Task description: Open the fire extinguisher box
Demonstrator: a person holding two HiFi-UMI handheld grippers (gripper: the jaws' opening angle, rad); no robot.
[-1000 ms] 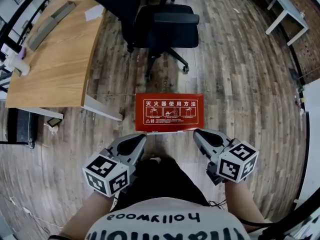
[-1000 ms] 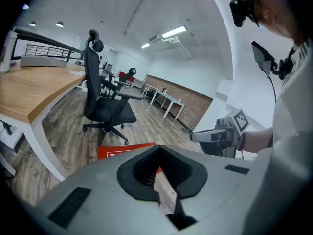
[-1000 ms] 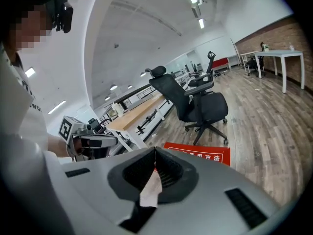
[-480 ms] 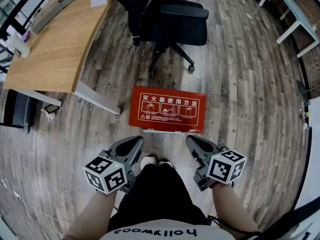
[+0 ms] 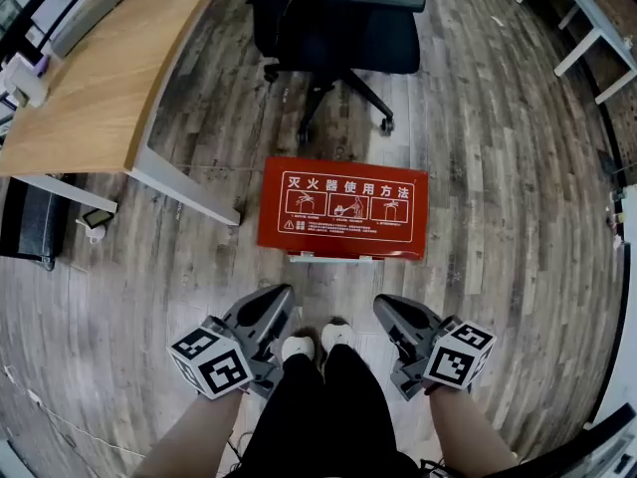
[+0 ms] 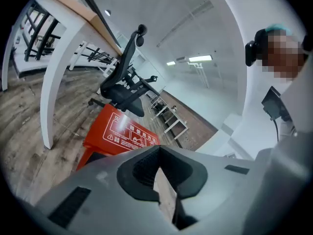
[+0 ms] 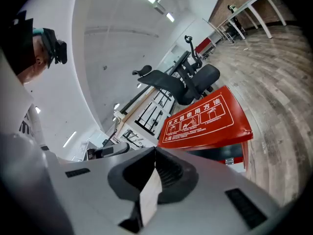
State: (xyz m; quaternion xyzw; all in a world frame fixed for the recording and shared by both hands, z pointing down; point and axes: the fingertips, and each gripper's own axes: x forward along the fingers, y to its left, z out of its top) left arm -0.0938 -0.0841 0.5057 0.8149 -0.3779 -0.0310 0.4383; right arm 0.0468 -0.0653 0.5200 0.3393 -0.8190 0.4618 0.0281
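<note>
Head view: fire extinguisher box (image 5: 343, 208) front barely visible; left hand-held gripper (image 5: 281, 299), right hand-held gripper (image 5: 387, 310) closed.

Glossy red metal box (image 5: 343, 210); wood-plank floor (image 5: 498, 187).

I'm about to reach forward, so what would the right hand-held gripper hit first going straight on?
Probably the red box, near its front edge. The right hand-held gripper points toward it with nothing seen between, though depth is unclear.

Red fire extinguisher box (image 5: 342, 209) on the floor, lid down.
</note>
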